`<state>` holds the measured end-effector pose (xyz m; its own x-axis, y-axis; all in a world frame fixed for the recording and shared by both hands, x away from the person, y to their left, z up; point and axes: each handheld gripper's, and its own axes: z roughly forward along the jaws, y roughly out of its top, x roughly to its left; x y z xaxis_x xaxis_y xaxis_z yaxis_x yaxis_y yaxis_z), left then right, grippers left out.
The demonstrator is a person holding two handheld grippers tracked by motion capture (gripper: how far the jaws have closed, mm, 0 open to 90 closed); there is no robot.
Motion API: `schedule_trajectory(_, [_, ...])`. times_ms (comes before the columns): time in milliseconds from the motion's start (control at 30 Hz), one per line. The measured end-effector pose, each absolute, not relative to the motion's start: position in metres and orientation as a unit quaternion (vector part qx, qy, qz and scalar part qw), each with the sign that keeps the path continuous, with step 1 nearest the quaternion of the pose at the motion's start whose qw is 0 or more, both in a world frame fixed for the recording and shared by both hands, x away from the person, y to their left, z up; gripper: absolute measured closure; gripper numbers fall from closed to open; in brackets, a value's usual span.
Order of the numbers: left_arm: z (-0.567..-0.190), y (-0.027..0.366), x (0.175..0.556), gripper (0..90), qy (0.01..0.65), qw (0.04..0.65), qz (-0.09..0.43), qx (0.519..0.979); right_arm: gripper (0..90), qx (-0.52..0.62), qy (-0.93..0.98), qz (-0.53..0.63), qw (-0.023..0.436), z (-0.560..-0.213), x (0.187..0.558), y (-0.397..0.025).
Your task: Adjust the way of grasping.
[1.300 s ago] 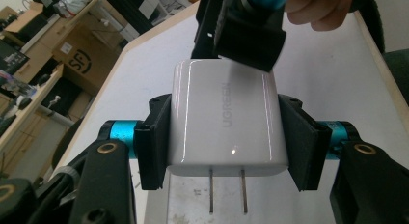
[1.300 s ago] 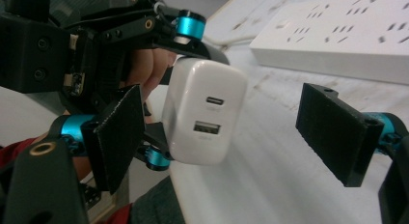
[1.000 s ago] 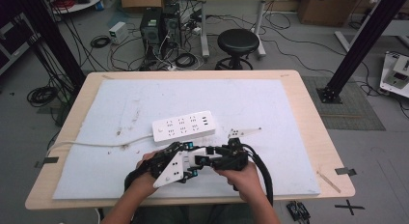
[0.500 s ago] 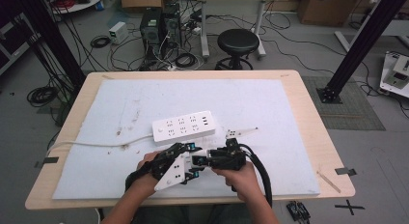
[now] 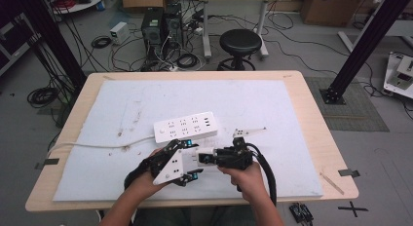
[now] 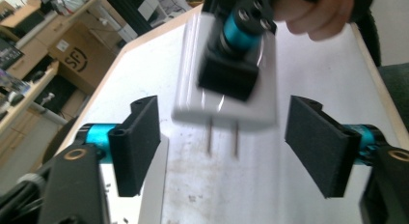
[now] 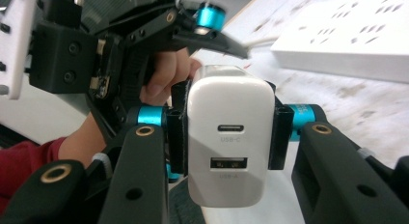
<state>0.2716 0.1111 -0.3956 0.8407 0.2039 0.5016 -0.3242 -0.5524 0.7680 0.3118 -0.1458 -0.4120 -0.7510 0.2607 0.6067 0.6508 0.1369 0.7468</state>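
From the high view, a person sat at the near edge of a table [image 5: 311, 114] covered by a white mat [image 5: 253, 104]. Both hands met near the middle of that near edge. The left gripper [image 5: 187, 155] and the right gripper [image 5: 207, 158] faced each other, almost touching. A white power strip [image 5: 185, 127] lay just beyond them, its cable [image 5: 92, 146] trailing off to the left. Compared with a second earlier, the two grippers had drawn a little closer together, while the strip had not moved.

In the left gripper view, the left gripper [image 6: 226, 137] had its jaws spread wide with nothing between the pads. The white charger [image 6: 226, 96] hung just ahead of the gap, blurred by motion, its two metal prongs [image 6: 223, 139] pointing toward the camera. The right gripper [image 6: 236, 55] gripped it from the far side.

In the right gripper view, the right gripper [image 7: 226, 137] was clamped on the charger [image 7: 226, 137] from both sides — its USB-C and USB-A ports faced the camera. The left gripper [image 7: 144, 35] filled the upper left, and the power strip [image 7: 352, 40] lay at upper right.

The closing gap suggested a handover or regrasp of the charger — probably before plugging it into the strip.
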Motion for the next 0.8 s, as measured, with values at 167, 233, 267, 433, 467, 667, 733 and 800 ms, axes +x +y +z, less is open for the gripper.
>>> schedule_trajectory(167, [-0.389,0.130,0.277,24.7,-0.007,0.466,0.293,0.835,63.1,-0.317,-0.734,-0.583,0.145,-0.406,0.312,-0.156])
schedule_trajectory(233, [-0.383,0.140,0.281,24.7,0.002,0.457,0.300,0.838,63.1,-0.314,-0.733,-0.587,0.135,-0.403,0.312,-0.159])
schedule_trajectory(267, [-0.380,0.146,0.283,24.7,0.009,0.455,0.305,0.837,63.1,-0.313,-0.733,-0.589,0.133,-0.402,0.312,-0.160])
schedule_trajectory(433, [-0.365,0.174,0.292,24.7,0.046,0.447,0.319,0.835,63.1,-0.317,-0.728,-0.596,0.121,-0.398,0.314,-0.166])
schedule_trajectory(467, [-0.363,0.179,0.294,24.7,0.054,0.447,0.321,0.833,63.1,-0.316,-0.726,-0.599,0.122,-0.398,0.315,-0.167])
schedule_trajectory(667, [-0.359,0.204,0.306,24.7,0.092,0.446,0.326,0.829,63.1,-0.316,-0.723,-0.604,0.110,-0.395,0.318,-0.171])
schedule_trajectory(733, [-0.357,0.209,0.310,24.7,0.099,0.442,0.327,0.829,63.1,-0.319,-0.723,-0.604,0.107,-0.394,0.318,-0.173])
schedule_trajectory(800, [-0.353,0.214,0.315,24.7,0.107,0.437,0.325,0.832,63.1,-0.317,-0.721,-0.607,0.104,-0.393,0.319,-0.174])
